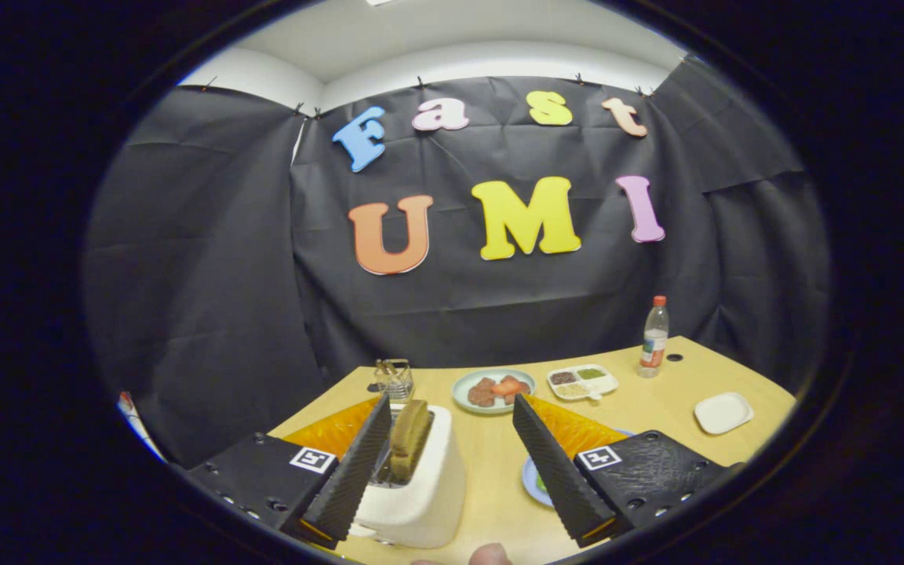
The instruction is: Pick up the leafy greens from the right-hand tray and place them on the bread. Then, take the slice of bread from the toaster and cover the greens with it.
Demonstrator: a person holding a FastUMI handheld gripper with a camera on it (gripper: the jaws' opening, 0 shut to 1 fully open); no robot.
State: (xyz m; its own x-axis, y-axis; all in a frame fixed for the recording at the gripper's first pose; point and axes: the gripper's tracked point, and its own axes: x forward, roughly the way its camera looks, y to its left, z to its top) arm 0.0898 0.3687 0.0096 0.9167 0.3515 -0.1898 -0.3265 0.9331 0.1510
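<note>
The gripper (449,414) is spread wide and grasps nothing, its two ribbed black fingers (351,471) standing apart above the near part of the wooden counter (656,408). A white toaster (421,490) sits just inside the left finger, with a brown slice of bread (409,439) standing upright in its slot, close beside that finger but not pressed by it. Under the right finger lies a blue plate (532,480) with a glimpse of leafy greens (541,484), mostly hidden. Farther off, a pale green plate (493,390) carries reddish-brown food, a divided white tray (582,381) holds small portions to its right, then a plastic bottle (654,337) with a red cap. A small white dish (723,413) lies at the right. A wire rack (395,378) stands far left. A fingertip (490,555) shows at the nearest edge.
</note>
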